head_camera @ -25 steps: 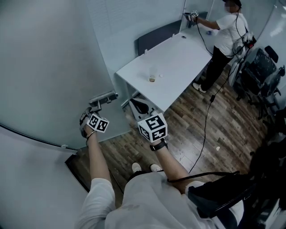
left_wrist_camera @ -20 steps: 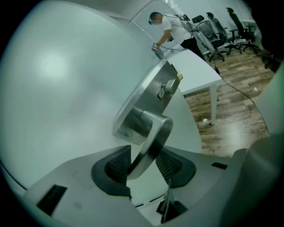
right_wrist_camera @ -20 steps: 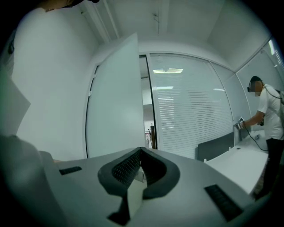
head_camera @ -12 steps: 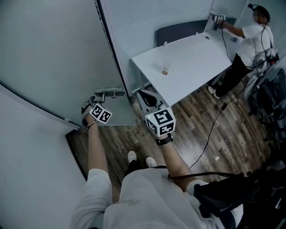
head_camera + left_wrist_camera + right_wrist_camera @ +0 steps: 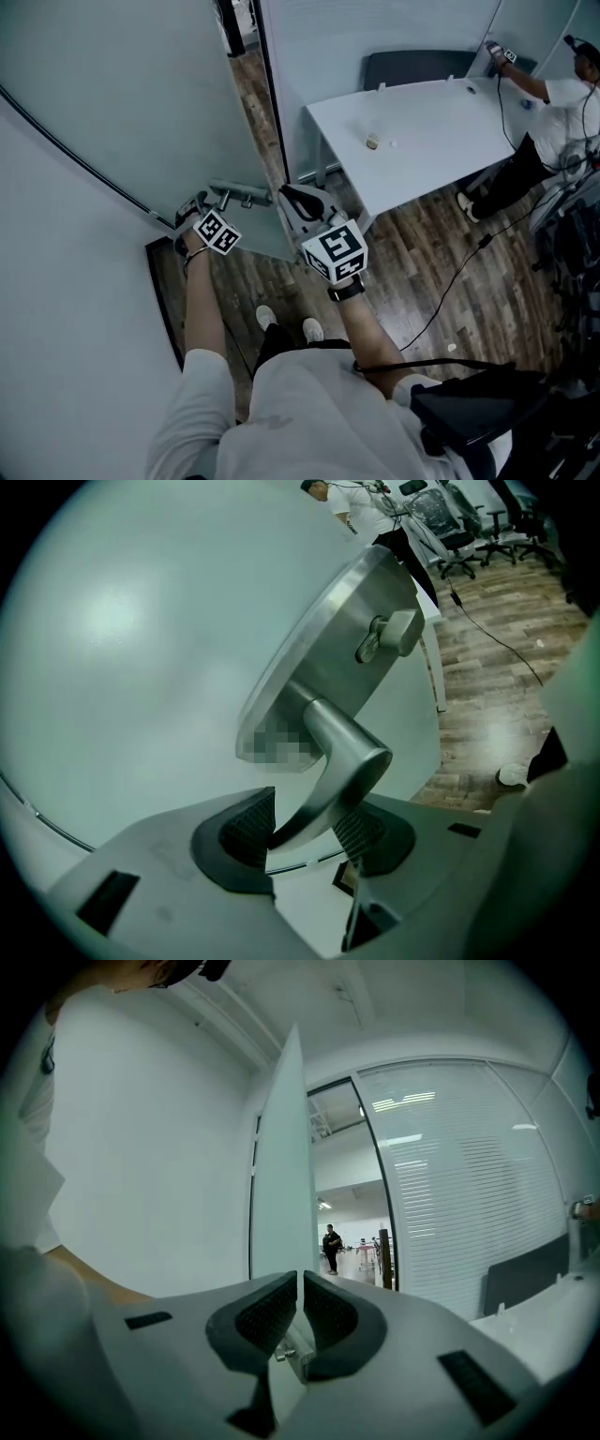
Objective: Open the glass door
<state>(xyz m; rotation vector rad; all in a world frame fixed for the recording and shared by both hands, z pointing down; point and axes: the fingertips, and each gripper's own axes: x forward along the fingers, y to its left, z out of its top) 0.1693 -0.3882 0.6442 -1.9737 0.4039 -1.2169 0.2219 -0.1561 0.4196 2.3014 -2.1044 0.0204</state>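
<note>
Head view: glass door [image 5: 159, 103] edge ajar.

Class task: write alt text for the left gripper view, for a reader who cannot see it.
The left claw, its jaws having just opened a little, grips a metal door handle on a frosted glass door; a wooden floor lies beyond.

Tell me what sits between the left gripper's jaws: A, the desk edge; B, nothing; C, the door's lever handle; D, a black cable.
C: the left gripper view shows the door's lever handle lying between the pads of the left gripper, whose jaws have just been opening slightly.
</note>
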